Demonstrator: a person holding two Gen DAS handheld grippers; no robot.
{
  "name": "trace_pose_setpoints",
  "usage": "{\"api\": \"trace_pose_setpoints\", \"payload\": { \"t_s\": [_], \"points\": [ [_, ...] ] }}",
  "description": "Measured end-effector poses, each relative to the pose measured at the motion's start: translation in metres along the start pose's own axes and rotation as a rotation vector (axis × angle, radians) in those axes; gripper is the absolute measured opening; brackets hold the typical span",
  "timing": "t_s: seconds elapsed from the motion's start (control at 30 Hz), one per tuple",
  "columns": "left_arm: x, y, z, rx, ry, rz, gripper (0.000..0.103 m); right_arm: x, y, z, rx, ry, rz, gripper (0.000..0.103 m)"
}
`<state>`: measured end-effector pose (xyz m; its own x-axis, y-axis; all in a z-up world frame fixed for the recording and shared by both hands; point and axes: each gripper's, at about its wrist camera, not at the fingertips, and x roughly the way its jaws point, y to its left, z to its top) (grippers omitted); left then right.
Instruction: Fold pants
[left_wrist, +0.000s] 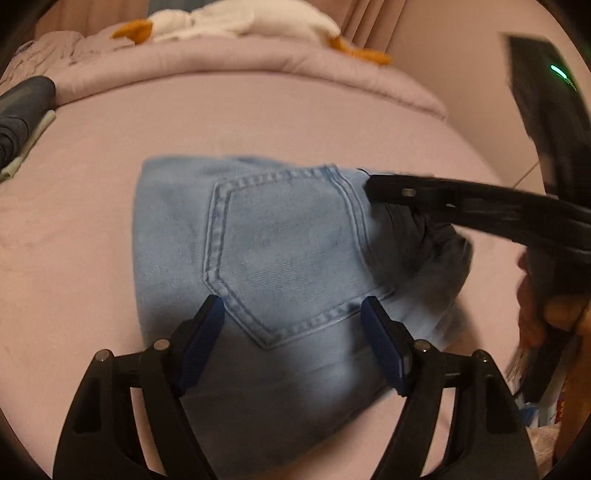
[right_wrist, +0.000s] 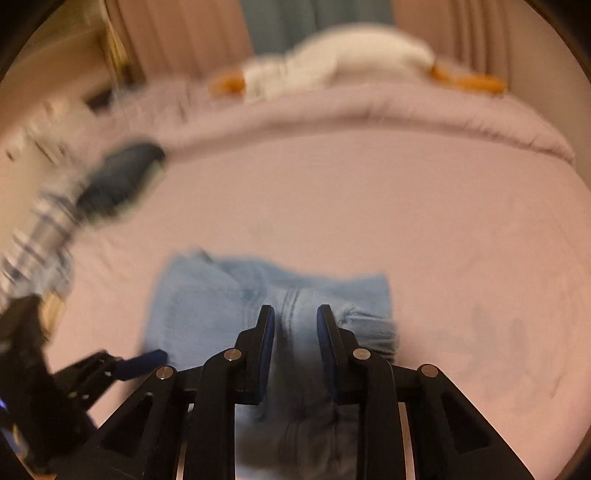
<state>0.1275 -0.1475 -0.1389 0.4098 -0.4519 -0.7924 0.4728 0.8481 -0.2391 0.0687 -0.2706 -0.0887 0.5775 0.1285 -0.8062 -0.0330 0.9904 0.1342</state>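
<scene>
Pants (left_wrist: 280, 251), light-blue denim, lie folded into a compact bundle on the pink bed (left_wrist: 92, 229). Only the left wrist view shows the stitched back pocket (left_wrist: 284, 254); there the left tool (left_wrist: 291, 325) hovers wide above it. The right wrist view shows the right tool (right_wrist: 295, 332), its fingers narrowly apart with denim between them. No legible writing.

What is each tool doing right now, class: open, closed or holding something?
Left tool: open, above the folded light-blue denim pants, holding nothing.
Right tool: open, holding nothing.
</scene>
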Motion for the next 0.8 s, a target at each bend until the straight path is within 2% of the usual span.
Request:
{"api": "trace_pose_setpoints", "payload": {
  "t_s": [0.03, 0.1, 0.2, 0.3, 0.37, 0.4, 0.43, 0.5, 0.53, 0.57, 0.67, 0.73, 0.8],
  "points": [
    [0.002, -0.003, -0.003, 0.029, -0.011, 0.017, 0.075, 0.019, 0.000, -0.001, -0.047, 0.027, -0.070, 0.022],
    [0.003, -0.007, -0.005, 0.069, -0.023, 0.034, 0.075, 0.036, 0.005, -0.003, -0.096, 0.038, -0.096, 0.021],
    [0.002, 0.001, -0.005, 0.052, -0.014, 0.000, 0.075, 0.032, 0.011, -0.002, -0.107, 0.030, -0.115, 0.022],
    [0.002, 0.003, -0.003, 0.059, -0.016, -0.011, 0.076, 0.001, 0.013, -0.008, -0.086, -0.050, -0.052, 0.022],
    [0.003, 0.003, -0.002, 0.055, -0.019, -0.014, 0.076, -0.024, 0.014, -0.024, -0.088, -0.110, -0.010, 0.022],
    [0.004, 0.002, -0.003, 0.054, -0.019, -0.015, 0.076, -0.027, 0.015, -0.031, -0.091, -0.110, 0.000, 0.022],
    [0.004, 0.002, -0.003, 0.053, -0.018, -0.017, 0.076, -0.024, 0.016, -0.048, -0.114, -0.072, -0.002, 0.022],
    [0.003, 0.000, -0.005, 0.058, -0.019, -0.023, 0.077, -0.013, 0.019, -0.078, -0.181, -0.016, -0.061, 0.021],
    [0.003, -0.001, -0.007, 0.065, -0.022, -0.019, 0.077, -0.011, 0.022, -0.090, -0.219, -0.031, -0.085, 0.021],
    [0.004, -0.004, -0.007, 0.073, -0.022, -0.012, 0.077, -0.014, 0.027, -0.101, -0.249, -0.089, -0.118, 0.021],
    [0.000, -0.004, -0.010, 0.076, -0.018, 0.002, 0.077, -0.011, 0.032, -0.100, -0.215, -0.098, -0.151, 0.021],
    [-0.011, 0.001, -0.013, 0.038, -0.018, -0.015, 0.077, -0.012, 0.029, -0.095, -0.188, -0.089, -0.126, 0.022],
    [-0.027, 0.010, -0.023, 0.005, -0.042, -0.031, 0.078, -0.026, 0.018, -0.093, -0.127, -0.082, -0.041, 0.030]
  ]
}}
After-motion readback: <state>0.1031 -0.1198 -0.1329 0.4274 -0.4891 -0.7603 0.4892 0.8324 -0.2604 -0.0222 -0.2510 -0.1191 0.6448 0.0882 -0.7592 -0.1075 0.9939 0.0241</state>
